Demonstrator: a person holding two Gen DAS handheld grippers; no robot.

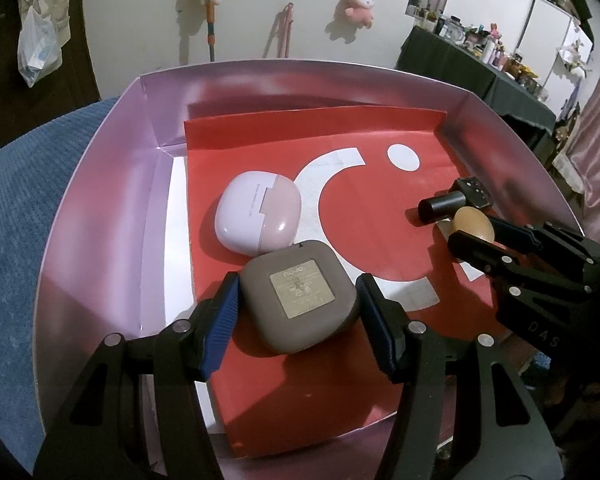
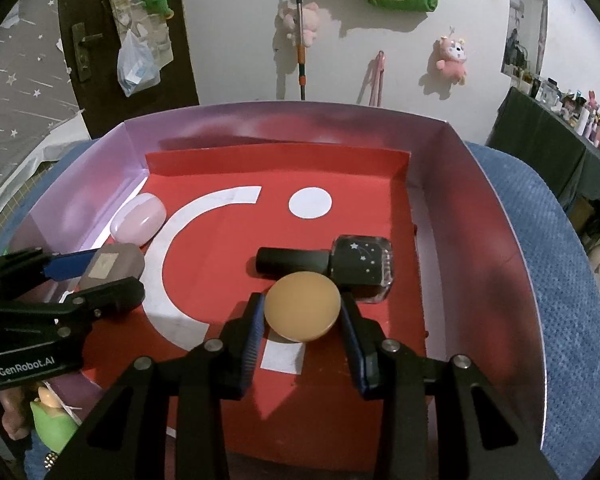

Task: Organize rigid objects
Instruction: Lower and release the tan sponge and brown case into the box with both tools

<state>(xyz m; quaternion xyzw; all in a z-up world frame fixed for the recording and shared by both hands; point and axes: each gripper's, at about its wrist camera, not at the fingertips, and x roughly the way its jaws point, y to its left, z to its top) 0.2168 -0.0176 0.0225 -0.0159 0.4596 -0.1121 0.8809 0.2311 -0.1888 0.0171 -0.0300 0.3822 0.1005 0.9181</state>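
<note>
A pink-walled box (image 1: 100, 208) lined with red paper holds the objects. My left gripper (image 1: 296, 292) is shut on a taupe square case (image 1: 300, 292), low over the red paper; it also shows in the right wrist view (image 2: 112, 266). A pink earbud case (image 1: 256, 216) lies just beyond it, also in the right wrist view (image 2: 140, 220). My right gripper (image 2: 300, 308) is shut on a tan round disc (image 2: 302, 306), seen in the left wrist view (image 1: 470, 224). A black nail polish bottle (image 2: 340, 266) lies on its side just behind the disc.
The box (image 2: 480, 216) rests on a blue textured cushion (image 2: 560, 264). The red liner (image 2: 340, 392) has white markings. Plush toys and a mop handle hang on the wall behind. A cluttered dark table (image 1: 480, 68) stands far right.
</note>
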